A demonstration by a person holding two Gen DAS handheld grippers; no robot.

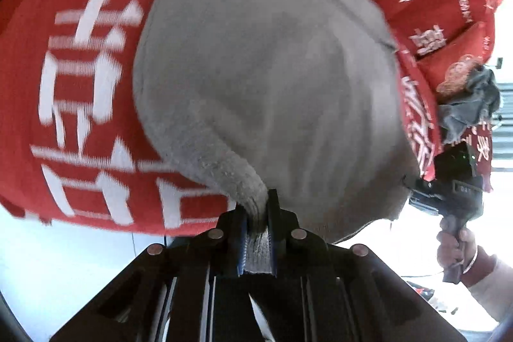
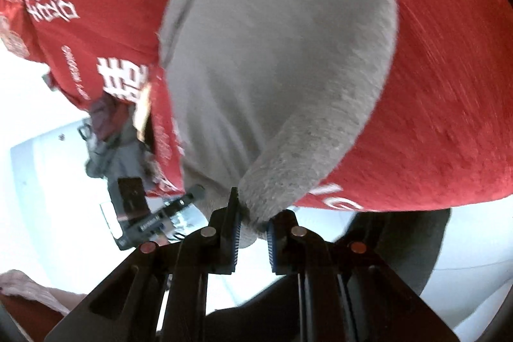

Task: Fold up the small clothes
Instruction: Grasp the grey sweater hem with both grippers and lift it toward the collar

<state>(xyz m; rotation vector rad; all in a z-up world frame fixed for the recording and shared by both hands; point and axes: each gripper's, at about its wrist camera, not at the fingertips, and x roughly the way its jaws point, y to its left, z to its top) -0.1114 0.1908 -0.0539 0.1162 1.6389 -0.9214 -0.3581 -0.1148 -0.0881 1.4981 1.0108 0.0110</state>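
Left wrist view: the left gripper (image 1: 256, 233) is clamped on a bunched corner of the grey cloth (image 1: 272, 69), which lies on a red cloth with white characters (image 1: 80, 85) draped over a white surface (image 1: 64, 271). Further right, a hand (image 1: 455, 246) holds the right gripper (image 2: 251, 233), whose jaws pinch the opposite grey corner. A darker garment (image 1: 471, 108) lies crumpled at the red cloth's edge.

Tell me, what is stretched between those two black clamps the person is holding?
A grey garment: the left gripper pinches one corner and the right gripper another. It spans between them over a red printed cloth, shown in both wrist views.
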